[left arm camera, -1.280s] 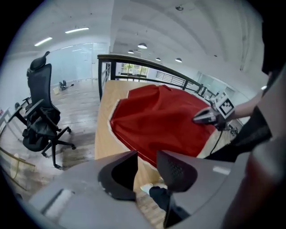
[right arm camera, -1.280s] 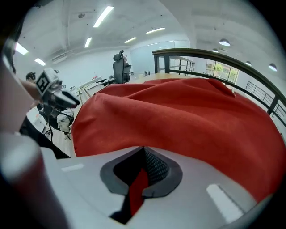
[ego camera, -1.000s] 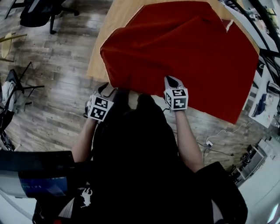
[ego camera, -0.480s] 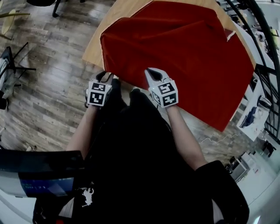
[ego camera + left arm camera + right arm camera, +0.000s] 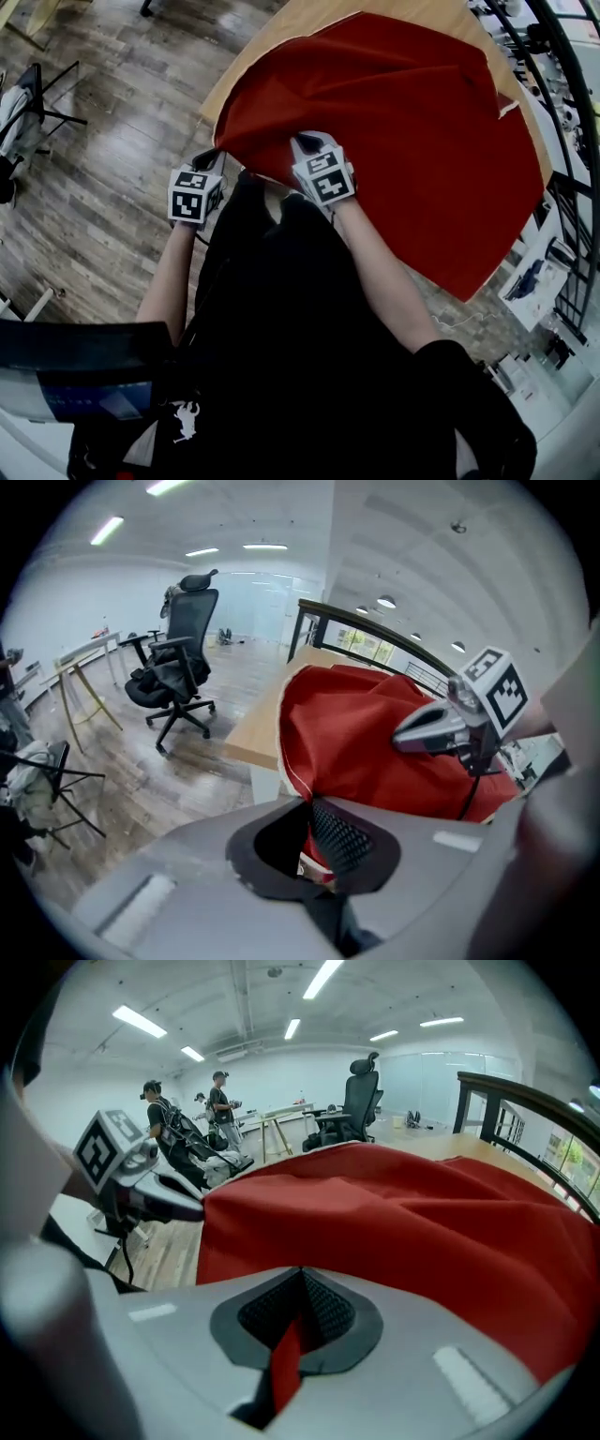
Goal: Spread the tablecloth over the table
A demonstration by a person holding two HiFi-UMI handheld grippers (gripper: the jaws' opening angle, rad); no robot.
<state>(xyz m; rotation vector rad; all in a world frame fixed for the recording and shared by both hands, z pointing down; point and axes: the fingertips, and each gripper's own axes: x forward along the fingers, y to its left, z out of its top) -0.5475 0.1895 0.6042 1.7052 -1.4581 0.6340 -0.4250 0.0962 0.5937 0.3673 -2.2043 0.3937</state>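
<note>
Tablecloth (image 5: 394,122) pinched in right tongs (image 5: 300,1288) and just-closed left tongs (image 5: 311,827); only gripper views show the grips.

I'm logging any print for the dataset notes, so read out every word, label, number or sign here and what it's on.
No readable words or numbers in any view.
Left marker cube: black and white square patterns, no letters.
Right marker cube: the same.
White emblem on the black top: a figure, no letters.
White sheet, head view's right edge: too small to read.
</note>
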